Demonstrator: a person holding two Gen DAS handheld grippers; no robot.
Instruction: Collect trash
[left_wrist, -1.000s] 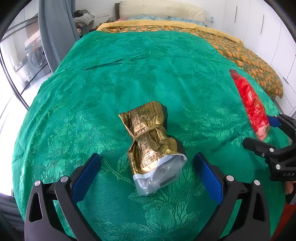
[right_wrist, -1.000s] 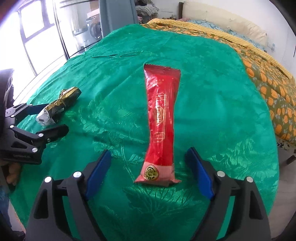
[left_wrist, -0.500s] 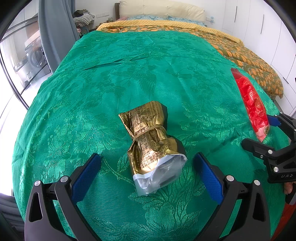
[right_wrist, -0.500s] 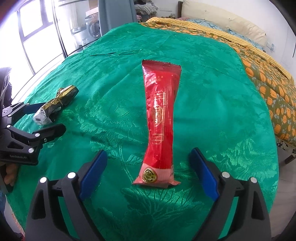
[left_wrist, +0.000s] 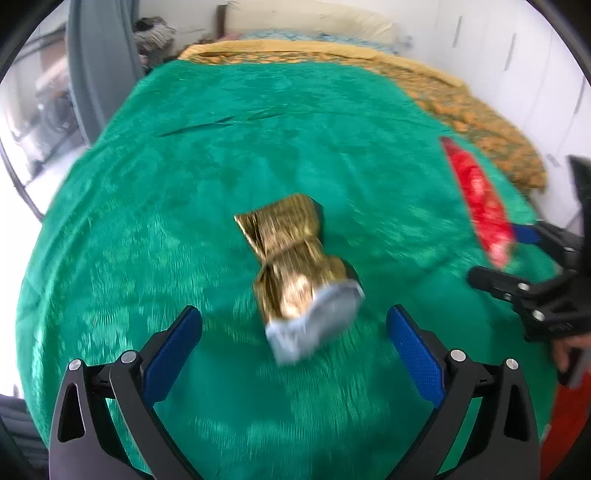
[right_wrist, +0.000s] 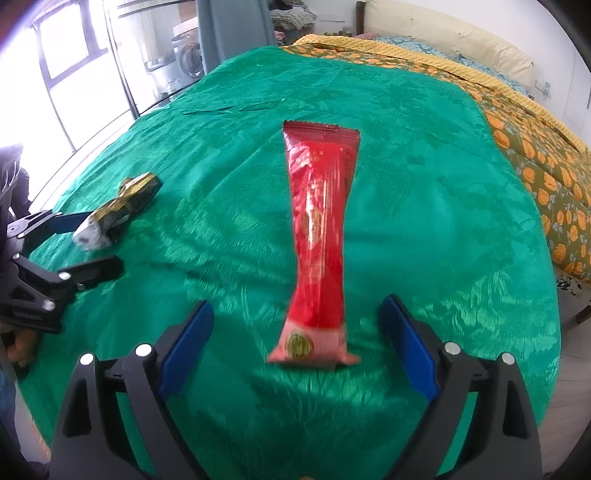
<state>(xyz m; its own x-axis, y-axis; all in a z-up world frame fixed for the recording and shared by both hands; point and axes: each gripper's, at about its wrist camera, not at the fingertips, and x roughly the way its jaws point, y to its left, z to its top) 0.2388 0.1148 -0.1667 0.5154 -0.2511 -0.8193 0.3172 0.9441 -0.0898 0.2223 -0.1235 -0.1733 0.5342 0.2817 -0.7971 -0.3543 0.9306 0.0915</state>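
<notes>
A crumpled gold foil wrapper (left_wrist: 295, 266) lay on the green bedspread (left_wrist: 184, 166), its silver end between the spread fingers of the left gripper (left_wrist: 294, 330), untouched. The right gripper (right_wrist: 296, 326) had just been opening; its fingers stood wide on either side of the near end of a long red snack packet (right_wrist: 319, 236), clear of it.

Gold wrapper (left_wrist: 295, 258), green bedspread (left_wrist: 184, 203), blurred
</notes>
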